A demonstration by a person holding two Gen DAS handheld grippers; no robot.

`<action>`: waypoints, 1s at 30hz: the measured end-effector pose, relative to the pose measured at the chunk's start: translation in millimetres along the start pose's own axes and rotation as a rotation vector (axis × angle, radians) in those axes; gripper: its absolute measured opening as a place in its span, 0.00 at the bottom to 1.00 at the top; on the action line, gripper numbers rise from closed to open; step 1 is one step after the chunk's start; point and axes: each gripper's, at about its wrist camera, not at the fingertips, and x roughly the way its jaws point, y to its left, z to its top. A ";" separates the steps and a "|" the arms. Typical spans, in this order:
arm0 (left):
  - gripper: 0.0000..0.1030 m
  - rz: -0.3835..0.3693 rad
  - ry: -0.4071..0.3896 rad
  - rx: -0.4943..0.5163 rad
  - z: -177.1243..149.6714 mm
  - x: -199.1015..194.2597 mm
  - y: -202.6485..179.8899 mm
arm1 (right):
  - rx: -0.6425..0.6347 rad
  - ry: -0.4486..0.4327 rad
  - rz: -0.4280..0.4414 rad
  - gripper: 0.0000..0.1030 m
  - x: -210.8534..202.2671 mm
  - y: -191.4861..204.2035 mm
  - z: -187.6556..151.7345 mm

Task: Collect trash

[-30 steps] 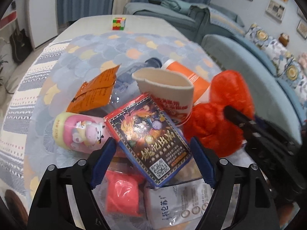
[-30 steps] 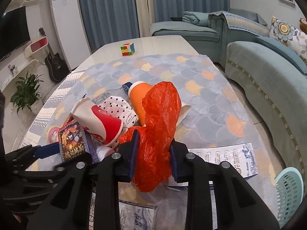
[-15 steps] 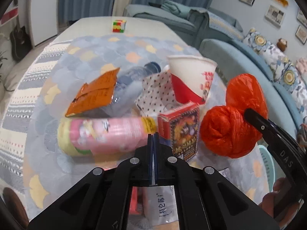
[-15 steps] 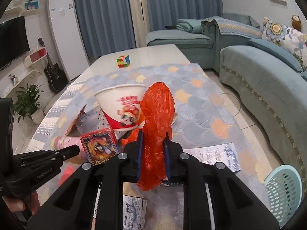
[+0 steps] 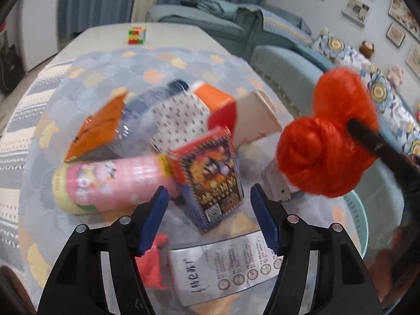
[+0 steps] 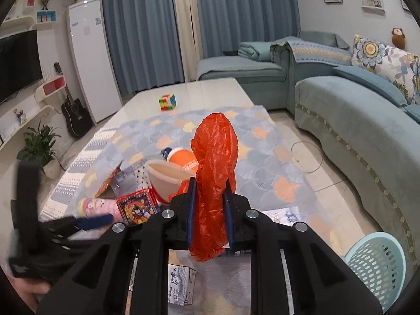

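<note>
Room: a living room with blue curtains (image 6: 147, 26) across the top of the right wrist frame, a teal sofa (image 6: 354, 120) down its right side, a white fridge (image 6: 89, 57) and a black guitar (image 6: 74, 115) at its left.
Surface: a glass table (image 6: 210, 92) over a scale-patterned rug (image 6: 275, 157); a colour cube (image 6: 167, 102) sits alone far up the middle.
Basket: a pale blue laundry-style basket (image 6: 375, 265) stands at the lower right of my right wrist frame.
Trash heap: mid-frame in the left wrist view lie a pink tube (image 5: 110, 183), a paper noodle cup (image 5: 257, 120) on its side, an orange wrapper (image 5: 97, 131) and a plastic bottle (image 5: 155, 99), crowded together and blurred.
Card box: a red printed card box (image 5: 212, 176) stands tilted just ahead of my left gripper (image 5: 207, 220), in line with the gap.
Left gripper: its jaws are opening, spread apart, pads touching nothing.
Red bag: the red plastic bag (image 6: 215, 178) rises upright through the centre of my right wrist frame.
Right gripper: my right gripper (image 6: 210, 212) is pinching the red plastic bag, its jaws closing tighter on it.
</note>
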 end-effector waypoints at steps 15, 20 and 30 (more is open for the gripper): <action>0.69 0.191 0.092 -0.180 7.5 53.5 -11.6 | 0.012 0.006 -0.006 0.13 -28.2 -27.3 -16.3; 0.25 0.149 0.018 -0.160 6.2 34.3 -14.7 | 0.044 -0.014 -0.011 0.13 -42.6 -45.8 -16.7; 0.18 0.092 -0.026 -0.046 -1.9 3.5 -27.7 | 0.076 -0.038 -0.009 0.13 -63.9 -59.1 -17.2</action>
